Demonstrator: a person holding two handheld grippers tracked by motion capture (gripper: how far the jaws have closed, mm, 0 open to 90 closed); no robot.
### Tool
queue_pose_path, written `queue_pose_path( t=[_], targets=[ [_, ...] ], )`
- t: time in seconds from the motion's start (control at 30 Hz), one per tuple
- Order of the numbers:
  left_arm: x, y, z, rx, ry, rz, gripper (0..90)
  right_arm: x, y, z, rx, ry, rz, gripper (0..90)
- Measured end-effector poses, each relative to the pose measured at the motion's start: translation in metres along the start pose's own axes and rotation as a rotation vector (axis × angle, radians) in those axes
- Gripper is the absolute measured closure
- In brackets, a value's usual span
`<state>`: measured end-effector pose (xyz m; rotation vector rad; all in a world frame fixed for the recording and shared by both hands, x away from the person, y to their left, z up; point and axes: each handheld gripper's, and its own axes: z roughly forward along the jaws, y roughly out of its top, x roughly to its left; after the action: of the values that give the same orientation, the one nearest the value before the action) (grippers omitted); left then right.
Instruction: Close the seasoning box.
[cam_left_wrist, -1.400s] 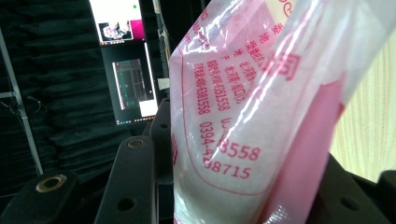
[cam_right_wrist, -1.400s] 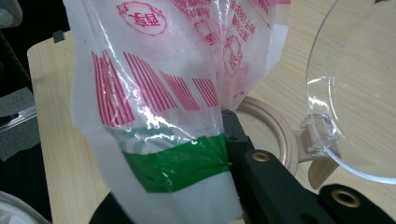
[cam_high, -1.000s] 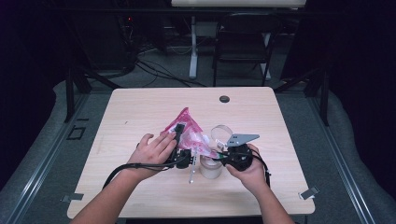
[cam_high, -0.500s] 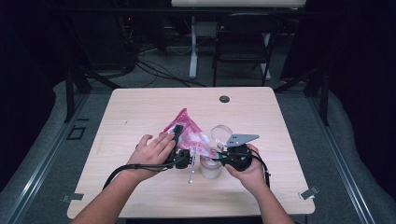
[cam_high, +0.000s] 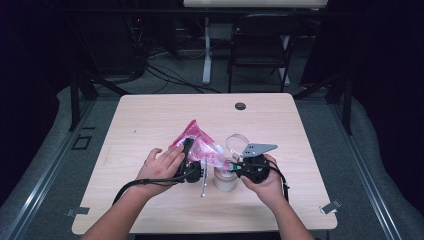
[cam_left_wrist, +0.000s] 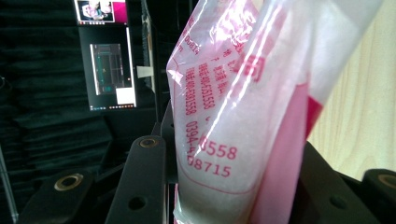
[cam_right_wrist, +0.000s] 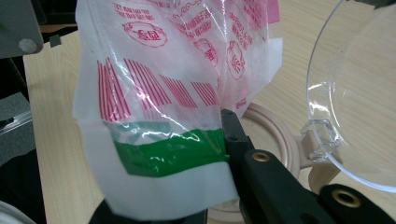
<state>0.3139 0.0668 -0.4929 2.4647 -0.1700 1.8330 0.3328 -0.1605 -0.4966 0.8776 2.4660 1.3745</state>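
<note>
— Looking at the bag (cam_high: 201, 146) first: it sits at the middle of the table (cam_high: 150, 120), lifted off the wood, slanting from its far-left corner down toward the jar (cam_high: 225, 179) on the near right. What do you make of how it handles?

— Soft and floppy, I'd judge. Thin pink-and-white printed film with a white, grainy filling sagging into the lower part (cam_left_wrist: 224, 154) — light to middling in weight, and slippery where the plastic is glossy. It won't hold a shape on its own, so it needs 2 grips.

— And it has them?

— Yes. The left gripper (cam_high: 192, 167) has its 2 black jaws on either side of the filled body; they have just been closing further, and the film is pressed between them. The right gripper (cam_high: 239, 167) is clamped tight on the thin green-and-white sealed edge (cam_right_wrist: 173, 154), just above the jar's wooden rim (cam_right_wrist: 275, 135).

— Where would you take hold?

— Exactly those places: the flat seam, where film doubles up and won't slide, and the bulk, squeezed gently — too hard and grains could burst out. The jar's clear lid (cam_right_wrist: 355, 93) hangs open on the right, touching nothing of the bag.
</note>
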Motion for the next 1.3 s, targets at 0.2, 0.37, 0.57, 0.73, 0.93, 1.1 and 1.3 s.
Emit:
queue_pose_path(
  t=[0.2, 0.37, 0.57, 0.73, 0.93, 1.1, 1.3],
  targets=[
    [-0.005, -0.002, 0.002, 0.006, -0.024, -0.042, 67.5, 0.001, 0.000, 0.000, -0.004, 0.001, 0.001, 89.9],
    [-0.008, -0.004, 0.003, 0.004, -0.032, -0.059, 67.7, 0.002, 0.001, -0.001, -0.019, 0.003, 0.005, 89.8],
    [-0.012, -0.005, 0.004, 0.007, -0.050, -0.101, 68.0, 0.002, 0.002, -0.001, -0.023, 0.007, 0.008, 89.5],
    [-0.015, -0.006, 0.005, 0.001, -0.056, -0.127, 68.2, 0.003, 0.003, -0.001, -0.025, 0.005, -0.001, 89.3],
    [-0.019, -0.008, 0.005, 0.013, -0.081, -0.177, 68.6, 0.004, 0.003, -0.001, -0.031, 0.005, -0.002, 88.7],
    [-0.022, -0.009, 0.006, 0.016, -0.093, -0.233, 69.1, 0.005, 0.004, -0.001, -0.039, 0.009, -0.002, 88.1],
    [-0.029, -0.011, 0.006, 0.014, -0.108, -0.291, 69.6, 0.007, 0.005, -0.002, -0.048, 0.009, -0.005, 87.2]
  ],
)
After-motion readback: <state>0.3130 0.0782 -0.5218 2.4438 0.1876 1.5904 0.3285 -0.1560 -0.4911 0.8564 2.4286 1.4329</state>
